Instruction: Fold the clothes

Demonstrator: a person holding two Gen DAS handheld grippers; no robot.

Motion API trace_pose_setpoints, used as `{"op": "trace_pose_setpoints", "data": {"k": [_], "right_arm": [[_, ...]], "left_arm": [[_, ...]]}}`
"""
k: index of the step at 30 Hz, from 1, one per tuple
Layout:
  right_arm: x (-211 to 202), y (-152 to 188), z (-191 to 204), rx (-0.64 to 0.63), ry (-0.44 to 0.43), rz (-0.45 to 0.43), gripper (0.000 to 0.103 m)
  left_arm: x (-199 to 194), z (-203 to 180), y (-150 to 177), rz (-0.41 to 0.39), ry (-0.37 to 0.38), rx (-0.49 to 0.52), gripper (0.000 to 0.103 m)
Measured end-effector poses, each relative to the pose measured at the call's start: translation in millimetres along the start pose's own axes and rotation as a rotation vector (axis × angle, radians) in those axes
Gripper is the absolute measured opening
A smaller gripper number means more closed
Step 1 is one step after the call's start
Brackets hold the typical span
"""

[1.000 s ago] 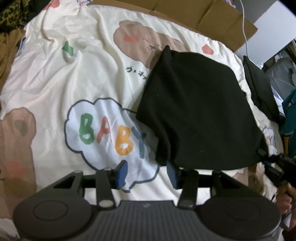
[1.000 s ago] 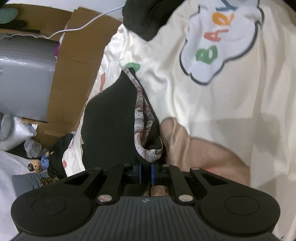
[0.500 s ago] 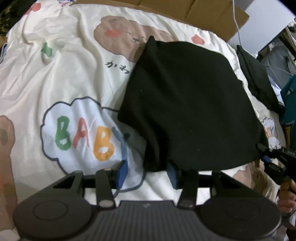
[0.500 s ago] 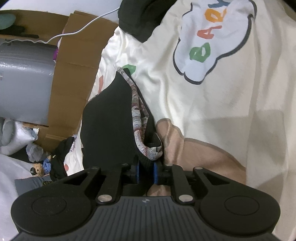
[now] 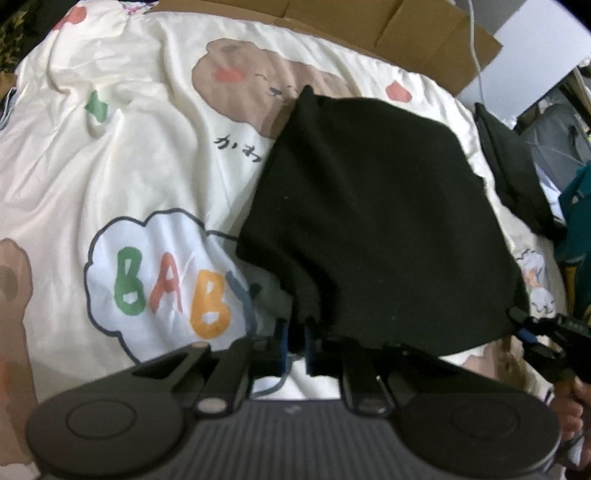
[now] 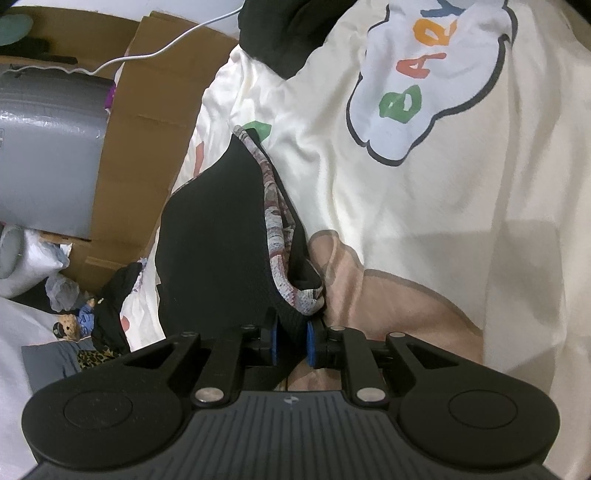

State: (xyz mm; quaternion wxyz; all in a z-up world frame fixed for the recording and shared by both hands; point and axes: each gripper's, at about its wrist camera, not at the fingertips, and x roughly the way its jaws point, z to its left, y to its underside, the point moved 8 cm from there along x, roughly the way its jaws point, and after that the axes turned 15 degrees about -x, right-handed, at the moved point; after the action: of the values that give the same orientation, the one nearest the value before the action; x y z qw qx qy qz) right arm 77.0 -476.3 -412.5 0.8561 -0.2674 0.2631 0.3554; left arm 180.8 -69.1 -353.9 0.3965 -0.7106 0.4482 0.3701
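Note:
A black garment (image 5: 369,221) lies spread on the cream bedspread (image 5: 129,147). My left gripper (image 5: 295,345) is at its near left corner, and its jaws are closing with the black cloth pinched between the blue pads. In the right wrist view, my right gripper (image 6: 291,343) is shut on another corner of the black garment (image 6: 214,240), beside a patterned band (image 6: 275,236) along its edge. The left wrist view also shows the right gripper (image 5: 524,328) at the garment's near right corner, with a person's hand (image 5: 576,406) behind it.
The bedspread has bear prints and a "BABY" cloud (image 5: 166,288). Flattened cardboard (image 5: 406,29) lines the far edge. A second dark garment (image 5: 517,173) lies to the right. A grey case (image 6: 44,147), a white cable (image 6: 147,55) and piled clothes (image 6: 92,332) sit beside the bed.
The left gripper's jaws went from wide apart to closed on the black garment's near left corner. The right gripper stayed on its corner, pads slightly wider apart.

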Motion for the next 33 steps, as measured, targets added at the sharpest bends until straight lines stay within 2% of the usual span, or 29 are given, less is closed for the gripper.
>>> {"op": "trace_pose_setpoints", "data": {"k": [3, 5, 7, 15, 22, 25, 26, 28, 33], "right_arm": [[-0.9, 0.8, -0.3, 0.004, -0.002, -0.007, 0.016], [0.3, 3.2, -2.1, 0.020, -0.007, -0.009, 0.023], [2.8, 6.7, -2.8, 0.028, -0.013, -0.004, 0.028], [9.2, 7.1, 1.5, 0.036, -0.048, -0.011, 0.028], [16.3, 8.2, -2.7, 0.059, -0.075, -0.028, 0.028], [18.1, 8.5, -4.2, 0.068, -0.088, -0.039, 0.027], [17.3, 7.8, -4.8, 0.066, -0.084, -0.043, 0.021], [14.1, 4.7, -5.5, 0.056, -0.070, -0.052, 0.013], [8.0, -8.0, 0.3, 0.017, -0.066, -0.070, 0.010]], "left_arm": [[-3.6, -0.9, 1.1, 0.001, 0.020, 0.017, 0.013], [-4.4, 2.2, 0.9, -0.003, 0.020, 0.005, 0.021], [-4.6, 3.3, 1.1, -0.008, 0.045, -0.002, 0.039], [2.7, -3.4, 5.9, 0.006, 0.081, 0.035, 0.041], [6.9, -10.8, 8.9, 0.007, 0.099, 0.086, 0.049], [14.7, -10.7, 12.6, 0.021, 0.089, 0.098, 0.049], [17.7, -10.5, 14.2, 0.028, 0.085, 0.100, 0.049], [22.4, -10.9, 17.2, 0.037, 0.079, 0.110, 0.032], [21.1, -9.7, 20.7, 0.042, 0.113, 0.072, 0.024]]}}
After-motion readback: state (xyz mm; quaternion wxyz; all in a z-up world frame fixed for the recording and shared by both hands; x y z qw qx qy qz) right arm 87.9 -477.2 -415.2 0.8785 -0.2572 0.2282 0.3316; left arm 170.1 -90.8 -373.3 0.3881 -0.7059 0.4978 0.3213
